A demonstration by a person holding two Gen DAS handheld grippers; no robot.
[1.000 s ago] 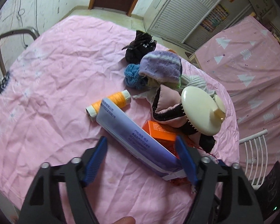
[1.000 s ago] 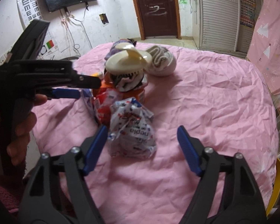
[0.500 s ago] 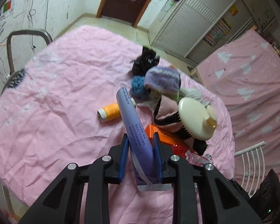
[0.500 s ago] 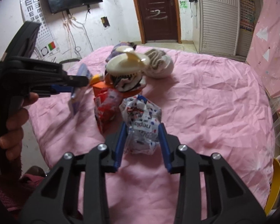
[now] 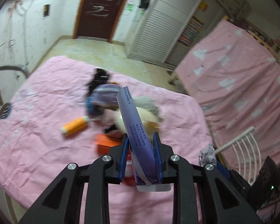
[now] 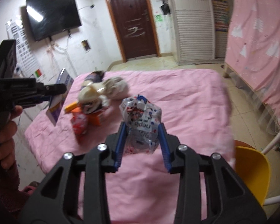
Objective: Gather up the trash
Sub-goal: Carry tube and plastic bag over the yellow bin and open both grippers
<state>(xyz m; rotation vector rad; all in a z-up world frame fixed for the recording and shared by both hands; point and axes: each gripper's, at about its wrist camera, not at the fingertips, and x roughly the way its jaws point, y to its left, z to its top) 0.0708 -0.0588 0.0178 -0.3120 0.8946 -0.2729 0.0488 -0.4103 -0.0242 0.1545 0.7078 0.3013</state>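
Observation:
My left gripper is shut on a long purple carton and holds it lifted above the pink table; the carton sticks up and away between the blue pads. My right gripper is shut on a crumpled clear plastic wrapper with red and blue print, held off the pink table. In the right wrist view the left gripper appears at the left edge, held by a person's hand, with the purple carton hanging from it.
A pile of socks, a cream round brush, an orange thread spool, an orange box and a red packet lie on the table. A yellow chair stands at the right, a white chair back beside the table.
Both grippers went from open to shut, the left on the purple carton, the right on the plastic wrapper. Both have since risen, lifting their items off the table.

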